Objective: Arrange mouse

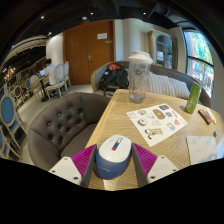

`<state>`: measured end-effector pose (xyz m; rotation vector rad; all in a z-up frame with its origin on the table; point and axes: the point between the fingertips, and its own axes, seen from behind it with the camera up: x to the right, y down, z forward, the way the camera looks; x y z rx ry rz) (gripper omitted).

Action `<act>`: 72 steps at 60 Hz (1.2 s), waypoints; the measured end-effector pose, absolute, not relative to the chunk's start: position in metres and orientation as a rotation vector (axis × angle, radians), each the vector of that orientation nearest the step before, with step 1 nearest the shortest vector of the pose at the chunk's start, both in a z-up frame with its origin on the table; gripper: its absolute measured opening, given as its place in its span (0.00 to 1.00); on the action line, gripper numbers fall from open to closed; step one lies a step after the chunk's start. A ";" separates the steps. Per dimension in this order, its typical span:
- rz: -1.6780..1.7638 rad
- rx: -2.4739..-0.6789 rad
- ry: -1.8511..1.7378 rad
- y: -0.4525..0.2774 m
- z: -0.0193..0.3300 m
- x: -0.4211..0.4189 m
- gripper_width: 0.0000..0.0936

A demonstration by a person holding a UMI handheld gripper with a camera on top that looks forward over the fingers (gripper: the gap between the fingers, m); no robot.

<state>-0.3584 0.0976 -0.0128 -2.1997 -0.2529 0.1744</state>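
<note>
A white and blue computer mouse (113, 155) sits between my gripper's (112, 165) two fingers, over the near end of a light wooden table (125, 112). The pink pads (82, 158) press against both sides of the mouse, so the gripper is shut on it. The mouse points away from me along the table. Its underside is hidden, so I cannot tell whether it touches the tabletop.
A printed sheet with small pictures (157, 120) lies beyond the mouse. A white lamp-like vessel (139, 70) stands at the table's far end, a green box (193, 97) to its right. White paper (205, 148) lies at the right. A grey tufted armchair (62, 120) stands left of the table.
</note>
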 end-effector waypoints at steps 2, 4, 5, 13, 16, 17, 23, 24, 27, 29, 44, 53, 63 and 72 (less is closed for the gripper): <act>0.179 -2.196 -0.258 0.097 -0.013 -0.359 0.70; 0.190 -2.197 -0.266 0.097 -0.014 -0.360 0.68; 0.199 -2.196 -0.273 0.096 -0.013 -0.361 0.65; 0.268 -2.200 -0.297 0.090 -0.012 -0.361 0.55; 0.274 -2.194 -0.312 0.088 -0.011 -0.361 0.55; 0.278 -2.194 -0.307 0.086 -0.011 -0.360 0.54; 0.261 -2.186 -0.327 0.078 -0.009 -0.354 0.49; 0.257 -2.188 -0.333 0.076 -0.009 -0.353 0.49; 0.258 -2.169 -0.359 0.070 0.000 -0.351 0.49; 0.264 -2.140 -0.380 0.066 0.012 -0.352 0.49; 0.212 -1.807 -0.383 0.020 0.182 -0.272 0.49; 0.085 -1.789 -0.208 0.018 0.203 -0.144 0.49; 0.017 -1.964 -0.043 0.036 0.109 -0.030 0.49; 0.110 -2.077 0.041 0.042 0.035 0.000 0.49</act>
